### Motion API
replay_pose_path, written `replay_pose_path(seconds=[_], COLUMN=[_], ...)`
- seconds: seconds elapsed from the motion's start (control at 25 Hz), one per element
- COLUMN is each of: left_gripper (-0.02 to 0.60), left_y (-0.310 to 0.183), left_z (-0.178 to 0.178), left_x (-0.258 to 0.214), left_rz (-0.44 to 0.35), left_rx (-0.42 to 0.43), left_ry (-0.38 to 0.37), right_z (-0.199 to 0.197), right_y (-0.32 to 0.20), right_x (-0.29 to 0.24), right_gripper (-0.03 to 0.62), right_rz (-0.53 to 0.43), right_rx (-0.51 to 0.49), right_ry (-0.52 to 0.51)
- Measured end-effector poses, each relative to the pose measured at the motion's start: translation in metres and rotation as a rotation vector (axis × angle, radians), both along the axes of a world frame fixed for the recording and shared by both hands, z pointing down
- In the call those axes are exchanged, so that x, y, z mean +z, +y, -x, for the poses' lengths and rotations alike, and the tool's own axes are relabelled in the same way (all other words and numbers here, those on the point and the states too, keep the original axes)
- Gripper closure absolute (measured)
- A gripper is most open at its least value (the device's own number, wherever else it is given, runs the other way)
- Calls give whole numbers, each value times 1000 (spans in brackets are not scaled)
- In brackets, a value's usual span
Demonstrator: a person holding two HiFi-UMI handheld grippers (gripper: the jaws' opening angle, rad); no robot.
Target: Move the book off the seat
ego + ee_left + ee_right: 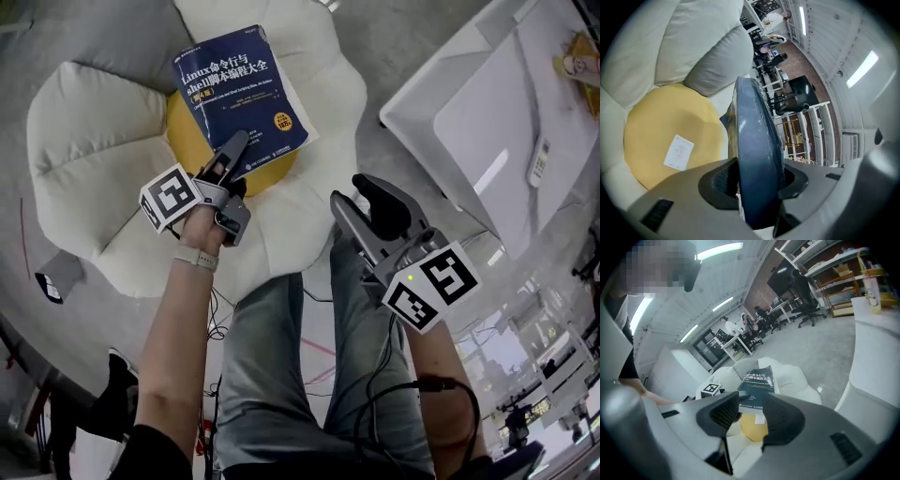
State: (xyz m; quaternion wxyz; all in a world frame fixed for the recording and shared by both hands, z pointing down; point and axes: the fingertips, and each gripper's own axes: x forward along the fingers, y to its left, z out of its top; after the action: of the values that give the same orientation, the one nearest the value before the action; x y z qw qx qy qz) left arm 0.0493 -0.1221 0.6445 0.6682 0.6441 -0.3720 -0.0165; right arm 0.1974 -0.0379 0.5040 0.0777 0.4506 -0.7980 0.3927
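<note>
A dark blue book (239, 89) with white print lies tilted over the yellow centre (187, 131) of a white flower-shaped seat (94, 131). My left gripper (234, 150) is shut on the book's near edge. In the left gripper view the book (757, 154) stands edge-on between the pads, raised off the yellow cushion (665, 131). My right gripper (361, 202) hovers open and empty above the person's knee, right of the seat. The right gripper view looks past its jaws (751, 416) at the book (757, 385) and seat (797, 380).
A white table (487, 112) stands at the right with a remote (539, 161) on it. The person's jeans-clad legs (272, 375) fill the lower middle. Cables run over the floor below them. A small dark object (52, 281) lies left of the seat.
</note>
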Motion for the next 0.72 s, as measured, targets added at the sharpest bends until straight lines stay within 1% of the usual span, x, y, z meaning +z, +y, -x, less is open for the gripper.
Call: replay_pose_path(seconds=[0.16,0.24,0.36,0.44,0.52,0.64,0.68,0.72], left_gripper=[407,405,402,400,399,394,394,393], left_y=[0,-1,2,1,-2,-9,-11,-11], left_z=[0,0,1,-4,-15,-35,-38,-35], left_x=[-3,-6,-11,-18,-27,-38,-40,-39], left_rz=[-25,-30,-35,-57,-87,-121,-124,-119], left_rx=[25,38,64,92,125,162,165,157], left_ry=[118,151,180,191,208,263,270,254], right_z=[12,12,11,5,-7,-26,-29,-27], right_y=[-12,-16,-13,-11,-8,-9,-10,-12], right_x=[29,41,55,60,61,62,65,73], right_gripper=[445,445,445,445,445,445,445,445], right_rz=[-4,-6,-10,-18,-33,-62,-64,-55], right_rx=[64,106,157,190,230,294,306,306], right_ry=[7,7,11,16,26,48,42,14])
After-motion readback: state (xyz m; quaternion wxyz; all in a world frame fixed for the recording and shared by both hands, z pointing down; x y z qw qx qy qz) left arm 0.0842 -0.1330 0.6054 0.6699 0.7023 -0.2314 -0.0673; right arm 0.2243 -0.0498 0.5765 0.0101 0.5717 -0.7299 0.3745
